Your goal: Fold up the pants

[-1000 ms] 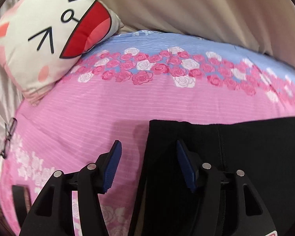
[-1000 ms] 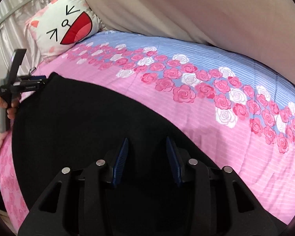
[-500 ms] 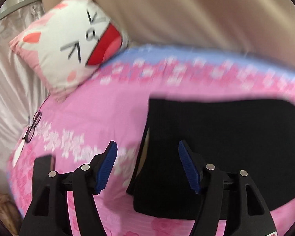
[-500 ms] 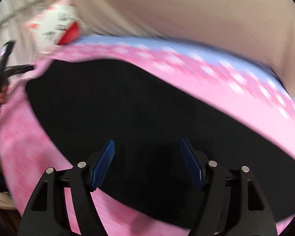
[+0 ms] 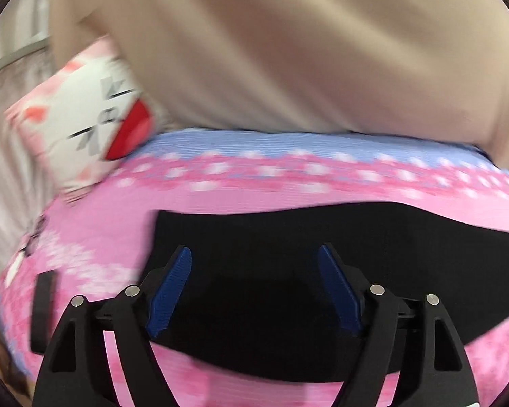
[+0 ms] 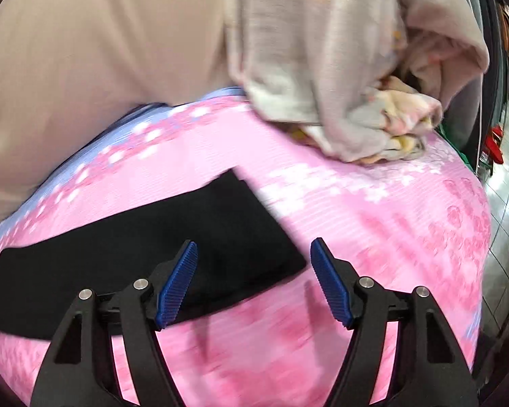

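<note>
Two matching black plastic grippers: the left gripper (image 5: pixel 254 283) and right gripper (image 6: pixel 254 276) each carry two ribbed blue pads (image 5: pixel 169 296) on angular black fingers (image 6: pixel 381 308) with triangular cut-outs, pinned by round silver screws (image 5: pixel 376 289) at the joints.

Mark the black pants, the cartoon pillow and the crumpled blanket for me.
black pants (image 5: pixel 288 237): left wrist view, flat middle of the fabric.
cartoon pillow (image 5: pixel 85 129): left wrist view, white face.
crumpled blanket (image 6: pixel 339 68): right wrist view, grey folds.

Bright even light, motion blur, fisheye vignetting
</note>
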{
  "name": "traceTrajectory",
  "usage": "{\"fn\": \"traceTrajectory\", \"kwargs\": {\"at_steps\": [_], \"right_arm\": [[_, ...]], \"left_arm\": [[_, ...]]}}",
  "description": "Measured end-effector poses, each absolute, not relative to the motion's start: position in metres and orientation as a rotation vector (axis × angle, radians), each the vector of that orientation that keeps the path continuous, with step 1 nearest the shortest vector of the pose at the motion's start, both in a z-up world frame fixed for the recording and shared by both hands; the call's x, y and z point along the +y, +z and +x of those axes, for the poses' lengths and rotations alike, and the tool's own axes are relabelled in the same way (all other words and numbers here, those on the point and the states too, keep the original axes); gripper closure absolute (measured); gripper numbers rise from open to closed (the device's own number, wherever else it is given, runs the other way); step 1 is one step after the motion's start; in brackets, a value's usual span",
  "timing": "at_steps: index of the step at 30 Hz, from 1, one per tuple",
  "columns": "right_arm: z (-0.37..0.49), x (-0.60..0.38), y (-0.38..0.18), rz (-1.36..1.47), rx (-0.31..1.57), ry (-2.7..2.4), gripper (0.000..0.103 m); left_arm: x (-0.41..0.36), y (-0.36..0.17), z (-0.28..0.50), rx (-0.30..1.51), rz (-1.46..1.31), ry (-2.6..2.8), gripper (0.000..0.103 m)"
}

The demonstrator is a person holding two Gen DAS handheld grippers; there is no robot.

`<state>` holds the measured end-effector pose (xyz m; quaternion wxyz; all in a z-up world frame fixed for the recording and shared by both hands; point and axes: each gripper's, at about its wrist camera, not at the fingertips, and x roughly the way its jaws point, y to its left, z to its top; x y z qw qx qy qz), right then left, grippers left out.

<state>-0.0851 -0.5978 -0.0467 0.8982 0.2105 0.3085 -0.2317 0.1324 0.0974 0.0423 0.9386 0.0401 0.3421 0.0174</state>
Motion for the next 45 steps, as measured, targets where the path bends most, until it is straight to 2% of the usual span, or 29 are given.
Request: {"fn": "traceTrajectory", "kwargs": {"at_steps": [2, 3, 4, 5, 7, 9, 13, 17, 20, 23, 24, 25, 26, 28, 29, 32, 33, 34, 40, 45], "right_arm": [[-0.068, -0.602, -0.05, 0.379, 0.671, -0.429, 0.04], [-0.058, -0.593, -0.051, 0.342, 0.688, -0.408, 0.061], [-0.041, -0.59, -0.056, 0.287, 0.725, -0.394, 0.087], [-0.034, -0.584, -0.061, 0.222, 0.763, -0.409, 0.092], [-0.027, -0.579, -0.062, 0.102, 0.809, -0.439, 0.093], [-0.032, -0.598, -0.061, 0.173, 0.782, -0.442, 0.091], [-0.038, -0.609, -0.062, 0.261, 0.765, -0.411, 0.071], [-0.045, -0.591, -0.027, 0.302, 0.642, -0.355, 0.069], [-0.01, -0.571, -0.024, 0.345, 0.652, -0.183, 0.069], [0.036, -0.575, -0.052, 0.339, 0.739, -0.177, 0.071], [0.045, -0.586, -0.064, 0.341, 0.77, -0.213, 0.078], [0.044, -0.604, -0.067, 0.366, 0.728, -0.239, 0.097], [0.04, -0.618, -0.067, 0.401, 0.725, -0.28, 0.103], [0.021, -0.643, -0.06, 0.522, 0.668, -0.319, 0.103], [0.006, -0.646, -0.051, 0.529, 0.645, -0.377, 0.099], [-0.039, -0.637, -0.036, 0.523, 0.602, -0.392, 0.069], [-0.049, -0.634, -0.036, 0.533, 0.596, -0.386, 0.039], [-0.065, -0.631, -0.038, 0.55, 0.585, -0.379, 0.023], [-0.091, -0.631, -0.074, 0.681, 0.631, -0.331, 0.022], [-0.088, -0.631, -0.077, 0.749, 0.58, -0.285, 0.022]], "left_arm": [[0.056, 0.033, 0.133, 0.737, 0.089, -0.054, 0.029], [0.037, 0.028, 0.134, 0.759, 0.098, -0.089, 0.029], [0.014, 0.019, 0.135, 0.784, 0.112, -0.116, 0.029], [-0.002, 0.013, 0.134, 0.799, 0.123, -0.126, 0.029], [-0.031, 0.001, 0.135, 0.832, 0.139, -0.157, 0.029], [-0.048, -0.007, 0.135, 0.852, 0.143, -0.187, 0.029], [-0.063, -0.032, 0.137, 0.905, 0.152, -0.197, 0.029], [-0.057, -0.053, 0.141, 0.946, 0.132, -0.192, 0.027], [-0.058, -0.056, 0.136, 0.903, 0.153, -0.177, 0.023], [-0.056, -0.06, 0.132, 0.866, 0.135, -0.163, 0.02], [-0.056, -0.061, 0.131, 0.863, 0.133, -0.163, 0.02], [-0.053, -0.06, 0.131, 0.862, 0.118, -0.172, 0.019], [-0.051, -0.059, 0.132, 0.864, 0.106, -0.179, 0.019], [-0.048, -0.058, 0.131, 0.864, 0.087, -0.192, 0.018], [-0.048, -0.059, 0.131, 0.863, 0.083, -0.199, 0.017], [-0.048, -0.06, 0.13, 0.864, 0.088, -0.202, 0.017], [-0.048, -0.06, 0.13, 0.864, 0.087, -0.203, 0.017], [-0.047, -0.06, 0.131, 0.863, 0.081, -0.207, 0.016], [-0.045, -0.062, 0.129, 0.86, 0.072, -0.213, 0.016], [-0.042, -0.062, 0.128, 0.857, 0.054, -0.223, 0.016]]}}
